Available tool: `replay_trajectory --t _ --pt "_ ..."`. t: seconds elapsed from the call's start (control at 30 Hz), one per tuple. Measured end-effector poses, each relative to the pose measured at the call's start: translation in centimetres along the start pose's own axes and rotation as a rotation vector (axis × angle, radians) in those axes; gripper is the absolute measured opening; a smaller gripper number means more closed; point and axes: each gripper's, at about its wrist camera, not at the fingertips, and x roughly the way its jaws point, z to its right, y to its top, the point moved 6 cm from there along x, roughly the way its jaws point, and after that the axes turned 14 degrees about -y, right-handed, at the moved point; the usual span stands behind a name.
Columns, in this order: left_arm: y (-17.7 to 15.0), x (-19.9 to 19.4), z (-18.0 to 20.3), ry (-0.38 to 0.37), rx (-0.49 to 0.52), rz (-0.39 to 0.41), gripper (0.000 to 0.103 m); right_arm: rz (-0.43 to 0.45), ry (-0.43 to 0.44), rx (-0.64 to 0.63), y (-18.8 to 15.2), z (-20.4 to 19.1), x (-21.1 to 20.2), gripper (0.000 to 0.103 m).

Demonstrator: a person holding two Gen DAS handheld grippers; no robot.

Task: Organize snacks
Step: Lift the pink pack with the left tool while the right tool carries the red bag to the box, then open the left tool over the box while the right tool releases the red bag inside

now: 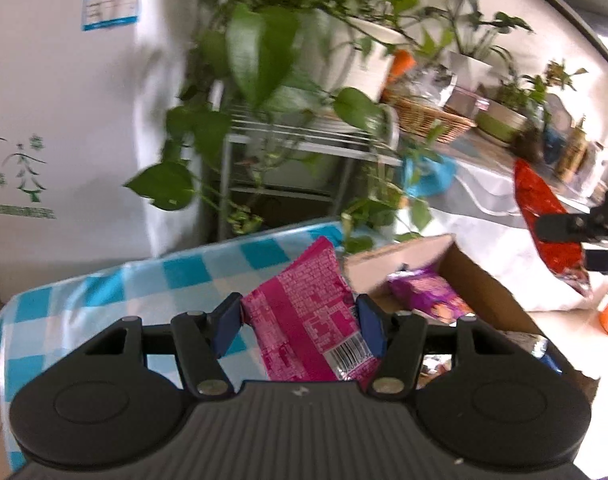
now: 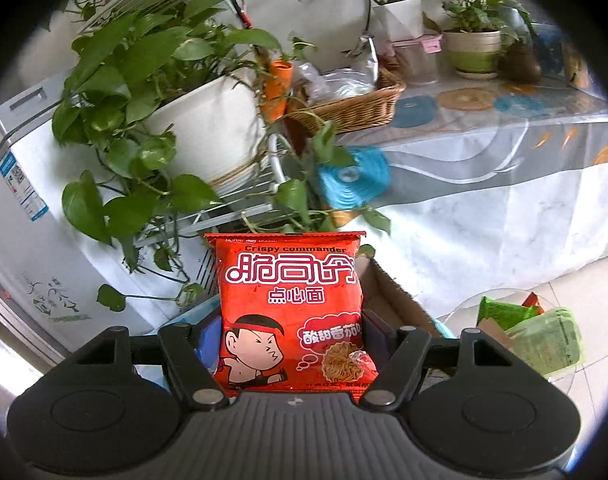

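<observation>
**Two snack packets held aloft, one in each gripper, above a cardboard box**

The left gripper is closed partway on a pink snack packet. Its blue pads press the packet's two side edges, and the packet stands up between the jaws with its barcode end nearest the camera. Just beyond the jaws and to their right sits an open cardboard box with a purple packet already inside. Under the jaws and to their left lies a table with a blue-and-white checked cloth.

The right gripper is closed, somewhat wider, on a red noodle-snack packet, which stands upright between the jaws with its printed front facing the camera. A corner of the same box shows just behind the packet, to its right.

The step in hand is likely carrying both packets to the box. To do it well, each packet should probably be brought well over the box opening and lowered inside the walls before the jaws part, one hand at a time so they do not collide.

Beyond both jaws stands a wire rack with a leafy plant in a white pot, beside a white appliance at far left. Further right, a long table under a patterned cloth carries a wicker basket and more potted plants. The floor is pale tile.
</observation>
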Motion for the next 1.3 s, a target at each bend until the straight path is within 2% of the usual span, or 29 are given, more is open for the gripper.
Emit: replay_trajectory --t 0.33,0.63,0.67,0.73,0.8,0.93,1.03,1.3 --pt "-1.1 2.2 5.3 -0.127 -0.030 -0.021 0.061 -0.047 -0.020 0.054 -0.3 2.6 0.6 0.075" --pt "-1.8 4.7 9.3 -0.186 -0.048 -0.067 0.062 -0.074 -0.020 0.101 -0.3 3.3 1.0 0.075" --pt "-1.9 5.0 9.6 -0.190 -0.054 -0.071 0.064 -0.076 -0.022 0.106 -0.3 3.4 1.1 0.076" --pt "-1.9 5.2 10.1 -0.207 -0.063 -0.083 0.075 -0.076 -0.032 0.123 -0.2 3.6 1.2 0.077" --pt "-1.8 5.1 10.4 -0.221 -0.058 -0.080 0.077 -0.072 -0.032 0.136 -0.1 3.8 1.2 0.083" --pt "-1.4 4.3 10.2 -0.213 -0.045 -0.070 0.083 -0.069 -0.027 0.154 0.0 4.1 1.0 0.086" --pt "-0.9 3.5 9.3 -0.196 -0.036 -0.069 0.084 -0.068 -0.014 0.154 0.1 4.0 0.9 0.086" --pt "0.2 -0.5 4.1 -0.106 -0.020 -0.058 0.086 -0.072 0.035 0.116 -0.2 2.4 0.9 0.086"
